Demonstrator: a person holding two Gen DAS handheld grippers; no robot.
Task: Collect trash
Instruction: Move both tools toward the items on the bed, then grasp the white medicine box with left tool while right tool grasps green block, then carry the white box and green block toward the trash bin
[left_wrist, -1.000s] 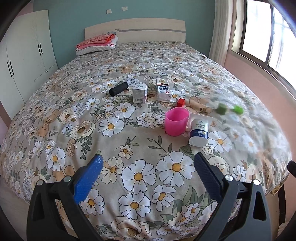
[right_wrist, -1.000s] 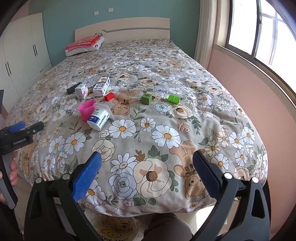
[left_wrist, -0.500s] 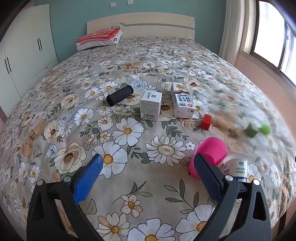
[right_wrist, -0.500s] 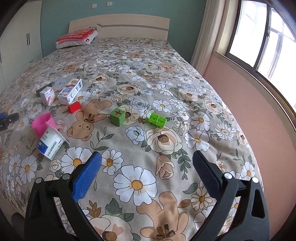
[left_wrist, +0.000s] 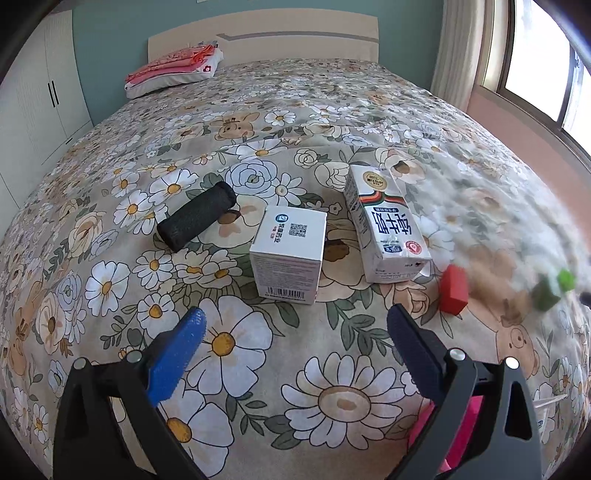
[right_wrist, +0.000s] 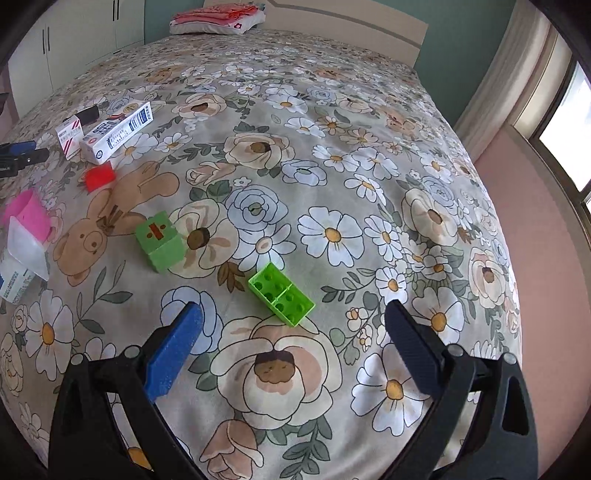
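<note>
Left claw (left_wrist: 293, 325): jaws spread wide, holding nothing, poised low over the floral bed (left_wrist: 332, 110)
Right claw (right_wrist: 290, 325): equally wide and empty, above a bright green toy brick (right_wrist: 281, 298)
Step in hand: approach, nothing yet collected, by the look of it
Nearest trash: small white carton (left_wrist: 289, 254) just ahead of the left claw, milk carton (left_wrist: 384, 225) lying beside it
Next move: likely lower and close around the small carton
In the way: red block (left_wrist: 453, 290) near the milk carton; pink cup (right_wrist: 27, 214) and green cube (right_wrist: 159, 240) close by
Farther: black cylinder (left_wrist: 196, 215); folded red bedding (left_wrist: 173, 66) at the headboard
</note>
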